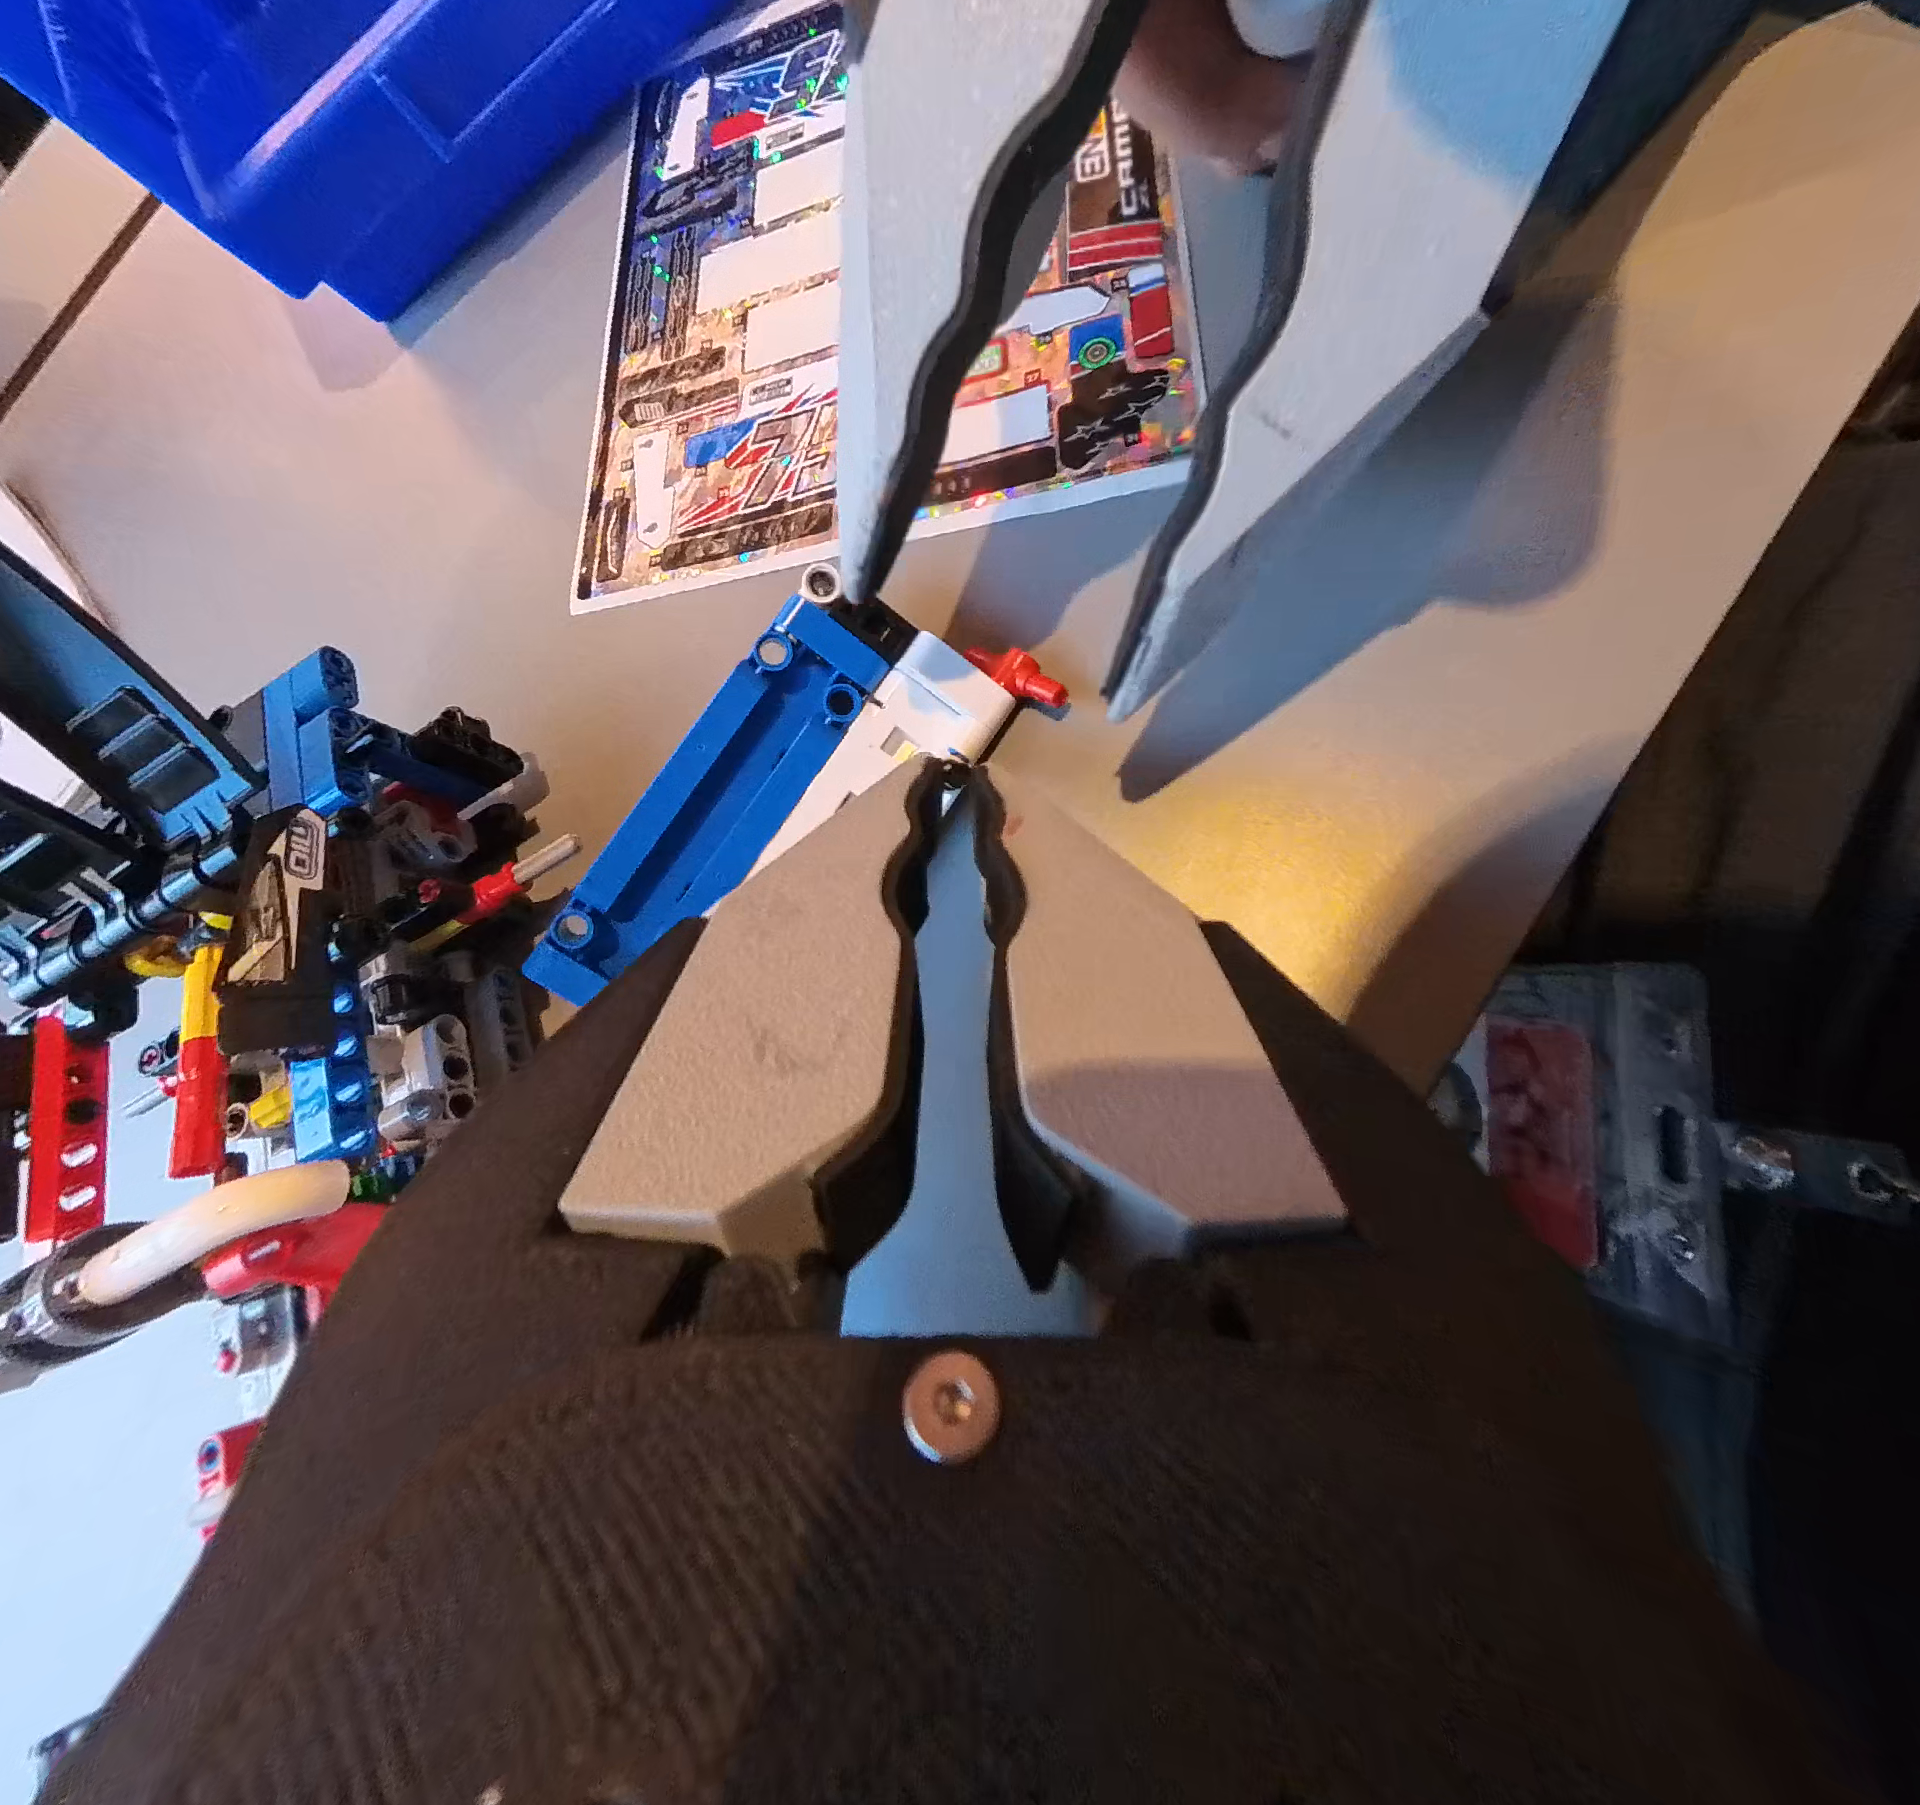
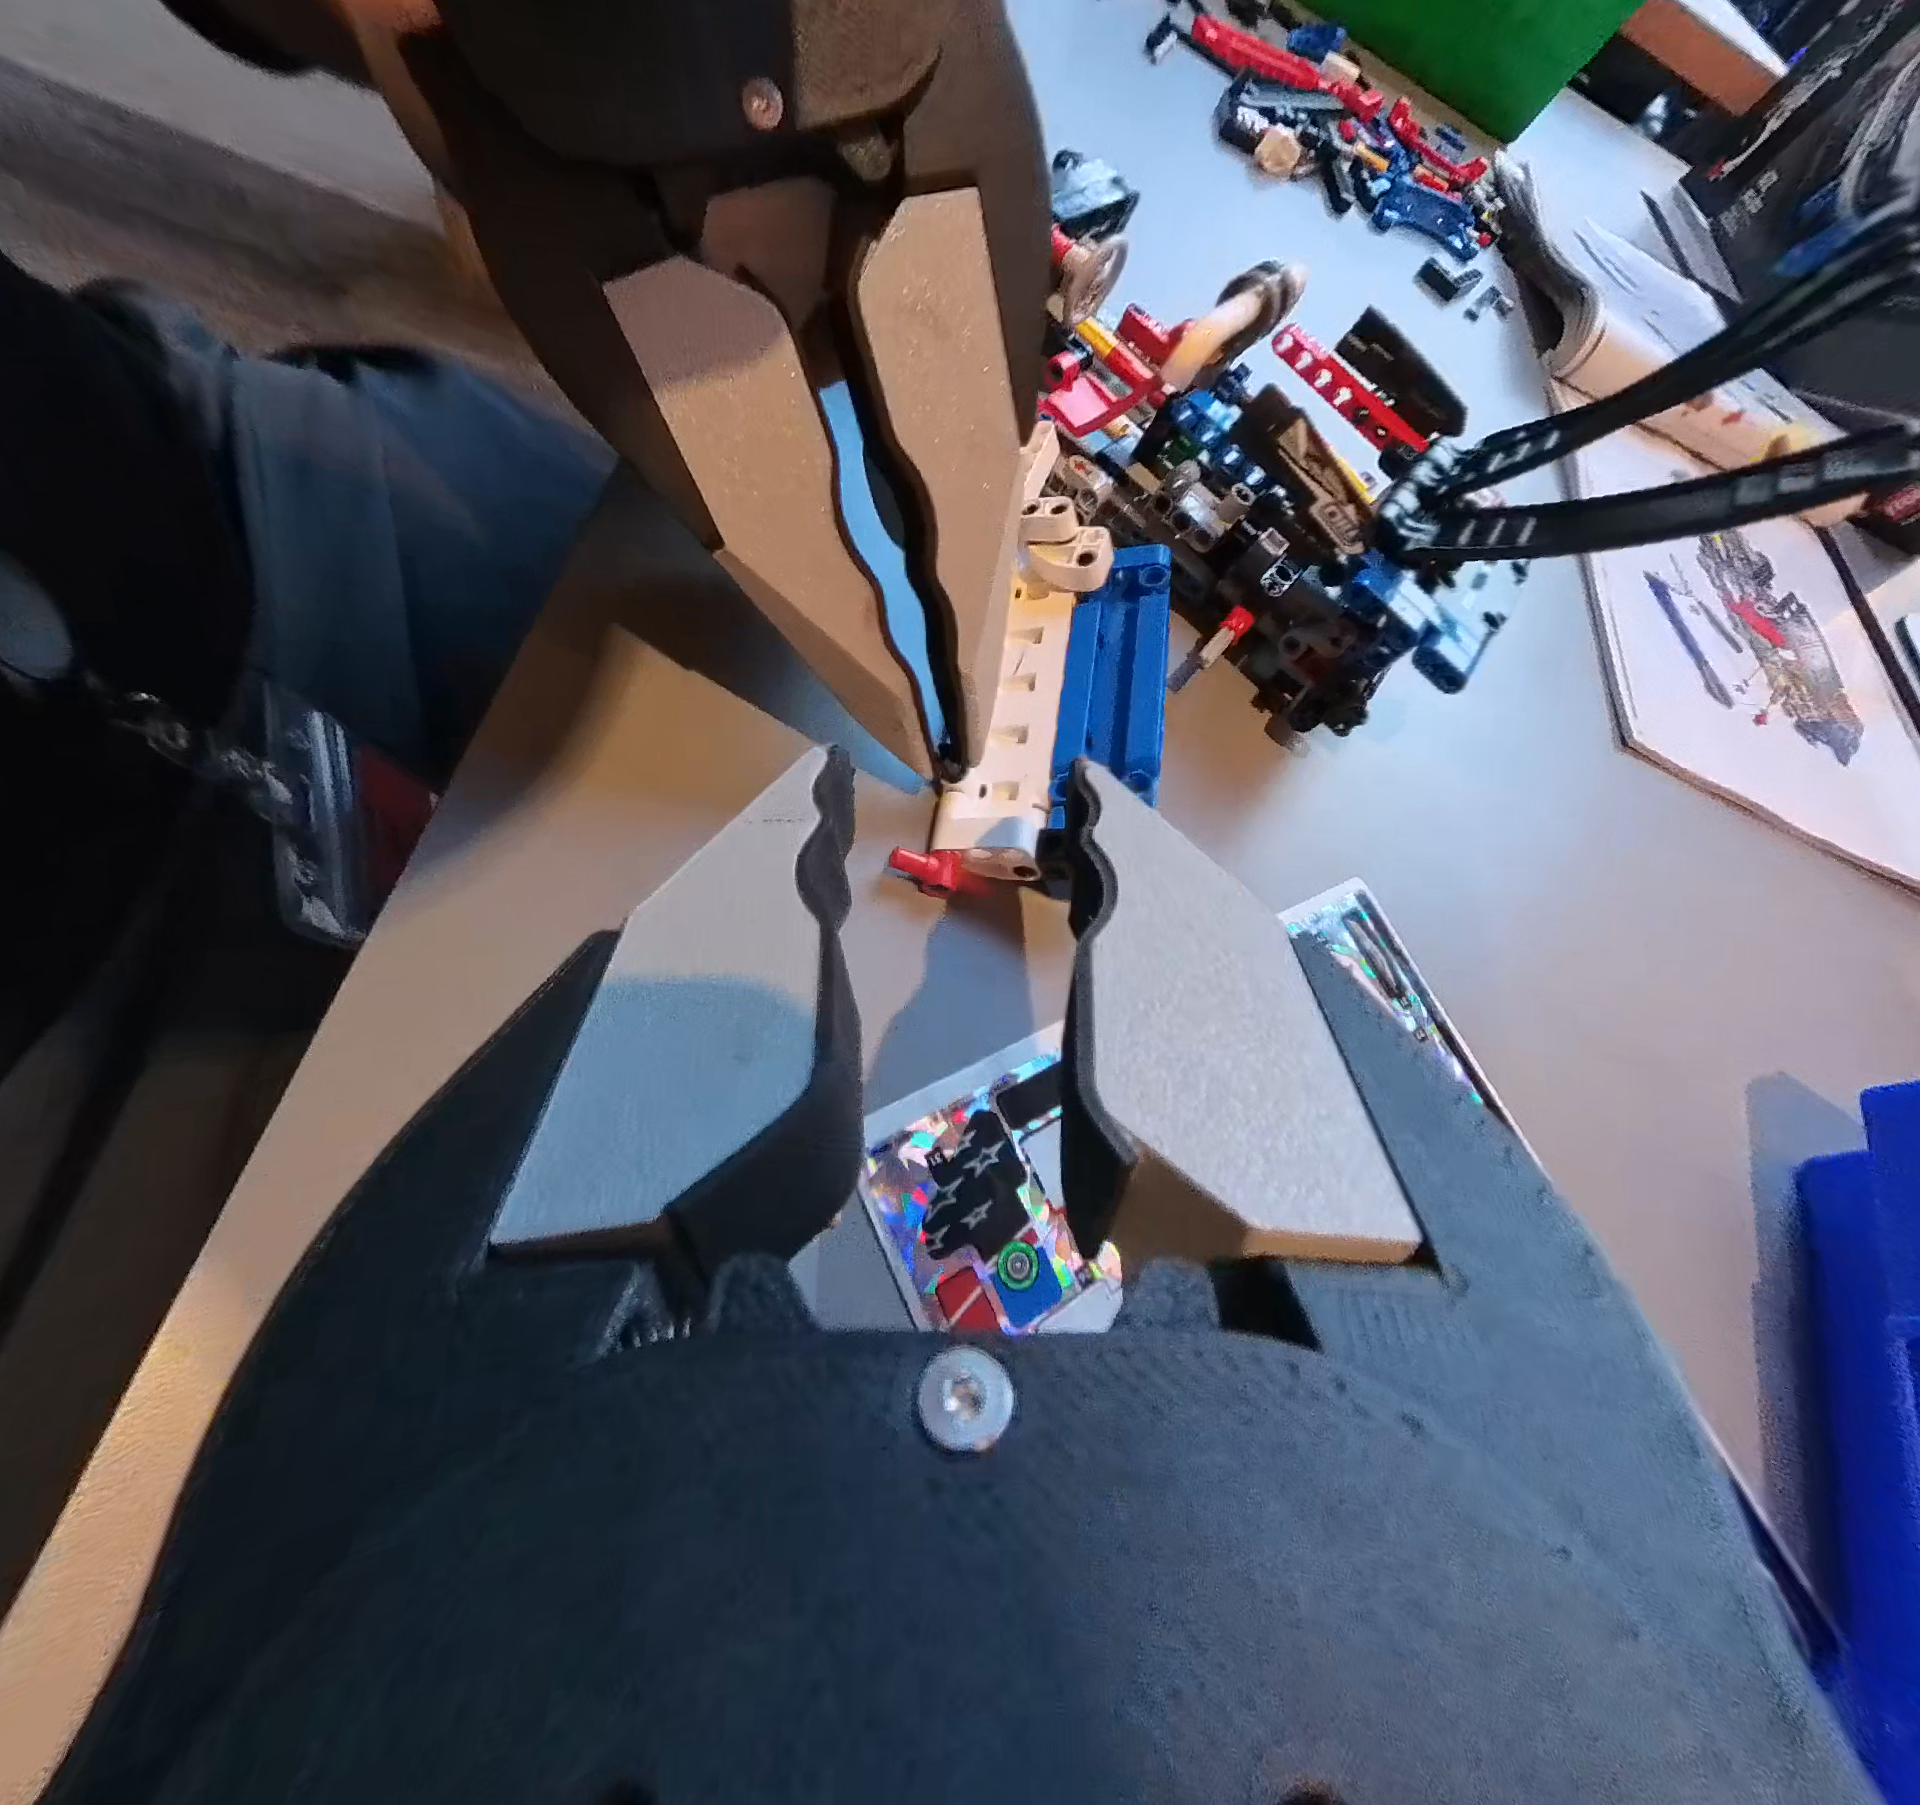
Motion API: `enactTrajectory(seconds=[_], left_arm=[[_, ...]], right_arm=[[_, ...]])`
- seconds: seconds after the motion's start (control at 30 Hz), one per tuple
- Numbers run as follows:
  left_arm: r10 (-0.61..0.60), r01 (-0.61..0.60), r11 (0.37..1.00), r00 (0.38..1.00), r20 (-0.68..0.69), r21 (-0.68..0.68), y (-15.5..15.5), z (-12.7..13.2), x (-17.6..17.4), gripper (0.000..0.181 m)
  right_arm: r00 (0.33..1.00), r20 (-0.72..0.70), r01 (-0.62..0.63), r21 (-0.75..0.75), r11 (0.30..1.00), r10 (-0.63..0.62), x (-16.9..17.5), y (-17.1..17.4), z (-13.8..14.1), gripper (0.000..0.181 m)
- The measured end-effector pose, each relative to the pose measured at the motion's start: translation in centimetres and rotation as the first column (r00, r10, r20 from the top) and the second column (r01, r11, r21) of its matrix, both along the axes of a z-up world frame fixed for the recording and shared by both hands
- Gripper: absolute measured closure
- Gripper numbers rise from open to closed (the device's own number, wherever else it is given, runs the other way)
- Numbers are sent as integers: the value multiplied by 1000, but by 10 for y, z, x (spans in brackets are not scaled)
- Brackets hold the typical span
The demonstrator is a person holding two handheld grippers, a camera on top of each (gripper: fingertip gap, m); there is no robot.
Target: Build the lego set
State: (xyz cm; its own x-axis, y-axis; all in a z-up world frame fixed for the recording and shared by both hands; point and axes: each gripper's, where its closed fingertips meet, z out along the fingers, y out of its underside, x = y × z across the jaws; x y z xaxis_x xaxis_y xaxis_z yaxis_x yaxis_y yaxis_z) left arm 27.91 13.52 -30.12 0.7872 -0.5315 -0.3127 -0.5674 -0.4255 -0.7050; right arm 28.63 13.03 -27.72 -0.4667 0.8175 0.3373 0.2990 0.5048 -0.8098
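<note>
Near the table edge, the left gripper pinches the panel's white end while the right gripper straddles it, spread wide.

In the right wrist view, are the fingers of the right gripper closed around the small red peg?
No. The right gripper is open, and the red peg lies on the table between its spread fingers, untouched.

The lego sub-assembly is lying on the table, in the left wrist view. The sticker sheet is lying flat just beyond it at twelve o'clock. The storage bin is sitting farther off at eleven o'clock. The larger lego model is standing at nine o'clock, near the sub-assembly.
</note>
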Motion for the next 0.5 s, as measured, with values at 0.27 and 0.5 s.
enactTrajectory(seconds=[0.27,0.5], left_arm=[[-9,9,1000,1000,11,-5,0,0,0,179],[-17,18,999,999,-34,27,1,0,-1,179]], right_arm=[[1000,5,-13,4,1000,13,-3,5,4,145],[1000,0,-14,-42,999,14,-3,8,7,150]])
